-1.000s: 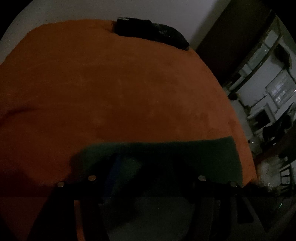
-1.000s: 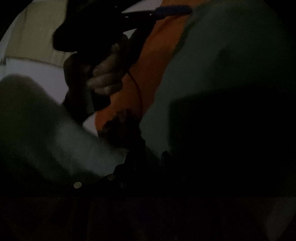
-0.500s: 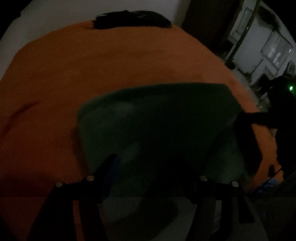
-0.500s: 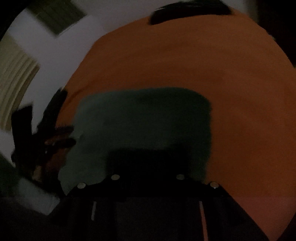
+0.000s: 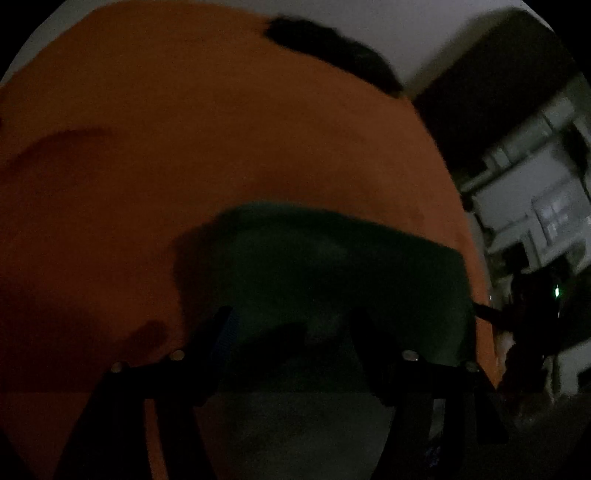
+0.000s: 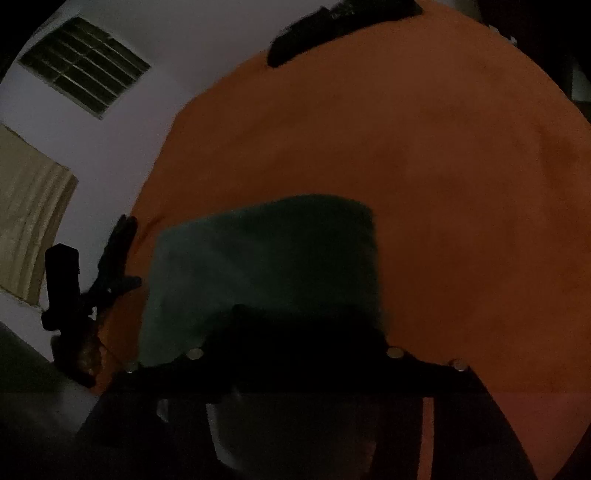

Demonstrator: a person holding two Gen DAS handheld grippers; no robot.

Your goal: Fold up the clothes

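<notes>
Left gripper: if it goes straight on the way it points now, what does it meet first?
Most likely the green cloth, lying just ahead of the left gripper on the orange cover; depth is unclear in the dim picture.

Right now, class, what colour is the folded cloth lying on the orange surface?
Dark green folded cloth, clearest in the right wrist view.

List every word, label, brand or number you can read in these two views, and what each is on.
None can be read.
The dark item at the far edge of the orange cover bears faint pale marks, too blurred to read.
The green cloth shows no print or tag.
</notes>
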